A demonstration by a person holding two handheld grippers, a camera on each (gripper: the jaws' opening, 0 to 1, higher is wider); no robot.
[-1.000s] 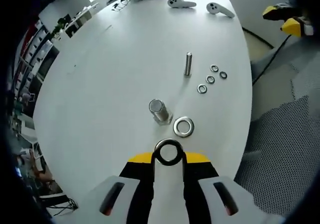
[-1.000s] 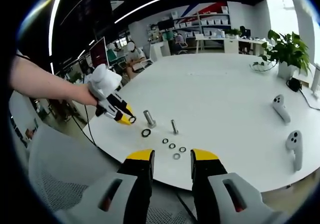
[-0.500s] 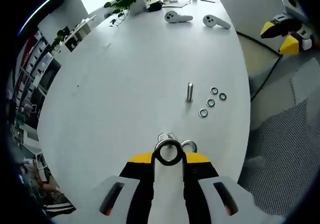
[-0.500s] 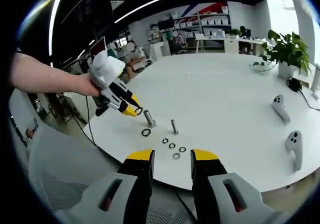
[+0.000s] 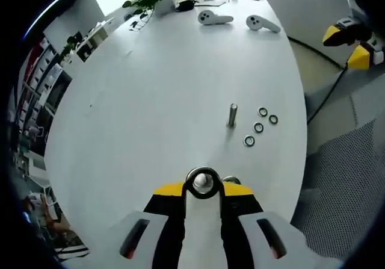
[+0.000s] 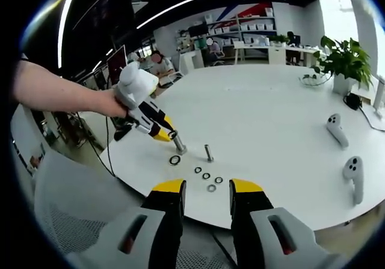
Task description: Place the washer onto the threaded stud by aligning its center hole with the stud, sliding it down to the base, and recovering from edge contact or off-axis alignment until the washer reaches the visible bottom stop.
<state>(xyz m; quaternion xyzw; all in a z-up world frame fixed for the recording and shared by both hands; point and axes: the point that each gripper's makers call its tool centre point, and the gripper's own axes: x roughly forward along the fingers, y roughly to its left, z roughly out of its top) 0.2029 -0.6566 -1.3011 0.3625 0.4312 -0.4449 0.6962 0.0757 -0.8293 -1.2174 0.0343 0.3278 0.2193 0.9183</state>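
Left gripper [image 5: 203, 185], clamped on the washer [image 5: 203, 182], has moved over the threaded stud [image 6: 178, 144]; I judge alignment nearly set. Right gripper [image 6: 207, 192] hangs parted, idle.

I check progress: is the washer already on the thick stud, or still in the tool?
Still in the left tool, held over the thick stud top.

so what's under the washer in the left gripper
The top of the large stud shows through the hole of the washer. The left gripper and its fingers cover the stud's lower part and base; a loose washer peeks out beside.
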